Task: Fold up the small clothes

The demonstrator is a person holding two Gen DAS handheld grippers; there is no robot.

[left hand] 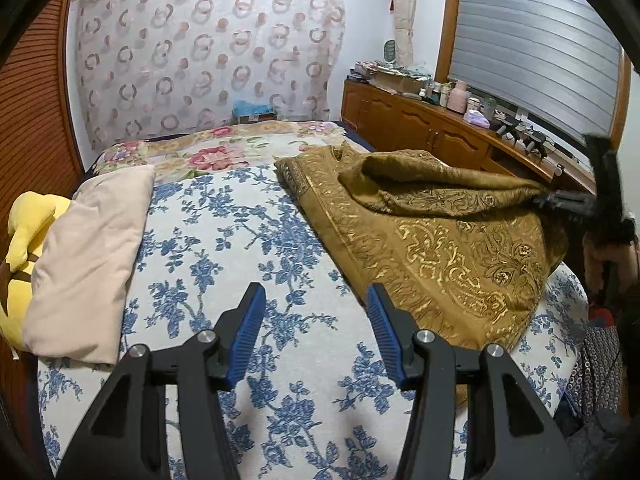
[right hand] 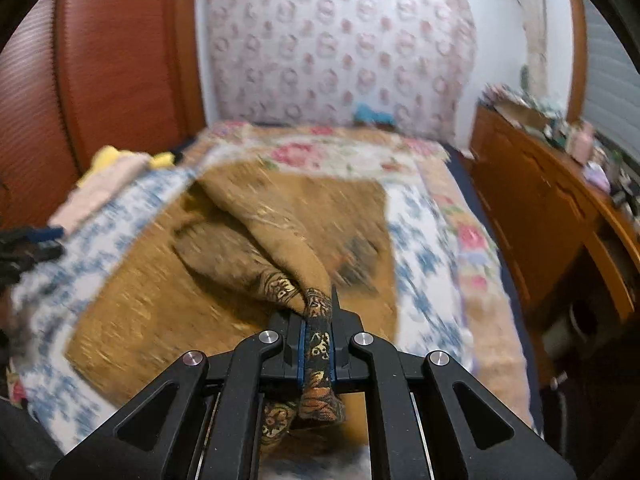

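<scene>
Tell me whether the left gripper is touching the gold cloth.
Apart. The left wrist view shows the left gripper open over the blue-flowered bedspread, with bedspread visible between its right finger and the gold cloth.

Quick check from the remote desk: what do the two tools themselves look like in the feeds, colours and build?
Both match. The left tool has black angular linkage arms with triangular cut-outs, round silver pivot pins and blue ribbed pads. The right tool shows the same black frame, silver pins and blue pad edges. No cables, markings or sleeves visible.

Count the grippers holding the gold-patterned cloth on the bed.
1. The right gripper is shut on a corner of the gold-patterned cloth; the left gripper is open above the bedspread, holding nothing.
</scene>
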